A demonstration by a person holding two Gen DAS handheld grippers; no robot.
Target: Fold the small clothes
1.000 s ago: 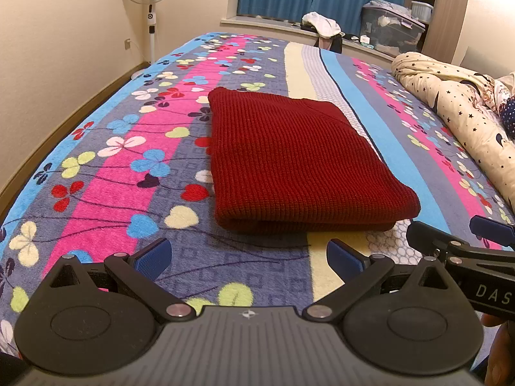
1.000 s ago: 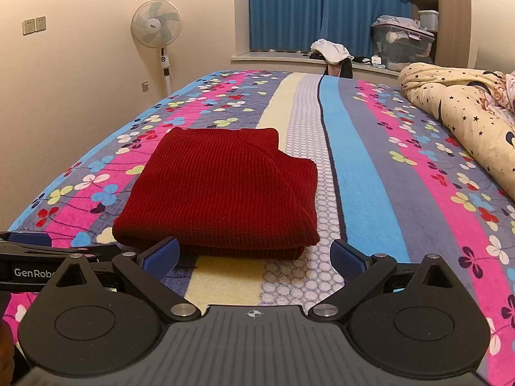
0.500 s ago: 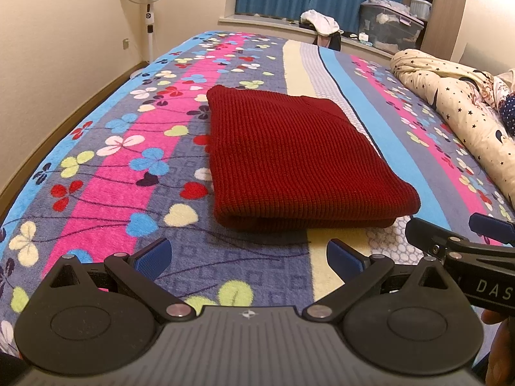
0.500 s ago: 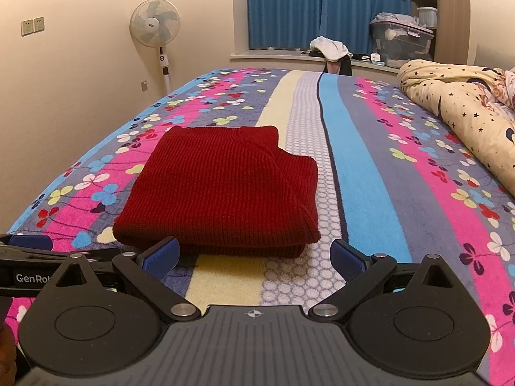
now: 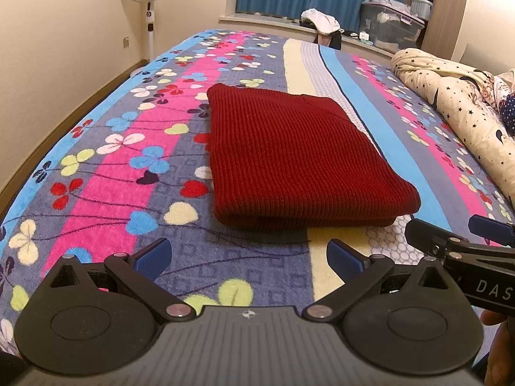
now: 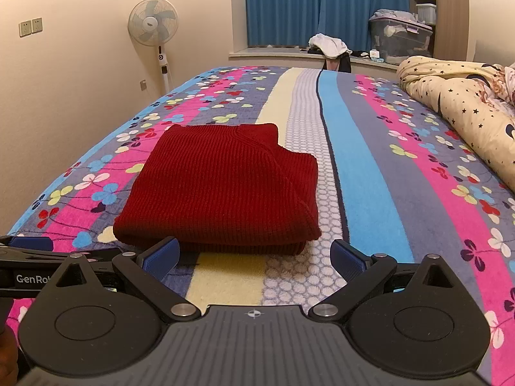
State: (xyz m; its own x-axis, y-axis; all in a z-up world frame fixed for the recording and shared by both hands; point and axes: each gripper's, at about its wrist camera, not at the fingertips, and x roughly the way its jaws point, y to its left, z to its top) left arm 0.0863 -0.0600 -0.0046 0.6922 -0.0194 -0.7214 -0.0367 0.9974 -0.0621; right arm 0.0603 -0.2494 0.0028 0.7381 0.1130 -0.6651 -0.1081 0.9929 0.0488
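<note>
- Red knit sweater [image 5: 296, 157], folded into a thick rectangle, lying flat on the flower-and-stripe bedspread [image 5: 96, 173]; thick rounded fold edge facing both cameras, looser layered edges toward the window end.
- Left gripper [image 5: 249, 255] hovering just short of the sweater's near fold, blue-padded fingers [image 5: 153, 257] spread wide, nothing between them, not touching the knit.
- Right gripper [image 6: 254, 255] likewise low over the bedspread just short of the sweater's near edge, jaws wide apart and empty, left pad close to the knit, contact impossible to tell.
- Each tool visible at the edge of the other's view: right one poking in to the right of the sweater in the left wrist view, left one to the left of the sweater in the right wrist view.
- Part of a hand [image 5: 500, 350] at the lower right corner of the left wrist view, below the other tool.
- Star-print cream duvet [image 6: 463, 103] bunched up well to the right of the sweater.
- Standing fan [image 6: 154, 27] against the wall beyond and left of the sweater; blue curtains [image 6: 318, 6] far behind it, with a clear storage box [image 6: 399, 41] on the sill.
</note>
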